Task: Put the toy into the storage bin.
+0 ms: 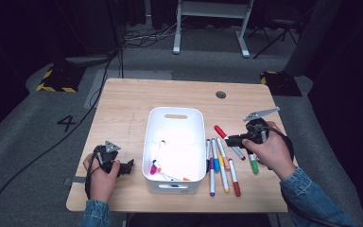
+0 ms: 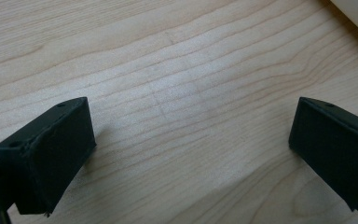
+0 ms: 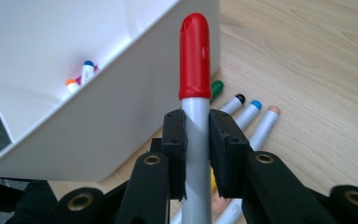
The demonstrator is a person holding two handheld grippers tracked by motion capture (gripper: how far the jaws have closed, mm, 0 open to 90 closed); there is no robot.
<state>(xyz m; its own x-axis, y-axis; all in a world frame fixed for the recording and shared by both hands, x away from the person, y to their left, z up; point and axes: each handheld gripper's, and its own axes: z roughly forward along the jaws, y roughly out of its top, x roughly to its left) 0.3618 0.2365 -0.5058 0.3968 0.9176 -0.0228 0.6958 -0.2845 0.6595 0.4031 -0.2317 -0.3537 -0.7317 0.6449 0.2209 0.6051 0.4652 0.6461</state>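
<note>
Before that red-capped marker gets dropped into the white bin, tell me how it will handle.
The red-capped marker looks stiff: it stands straight out of the right gripper without sagging. Its barrel seems smooth and round, so it could slip between the jaws and would probably roll once it lands in the white bin. It is slim, so likely light.

The red-capped marker [image 3: 195, 93] has its lower barrel hidden behind the right gripper [image 3: 196, 140] — its length runs off the bottom edge. In the white bin [image 1: 176, 113], glare washes out the markers [image 1: 157, 163] — their count cannot be told.
</note>
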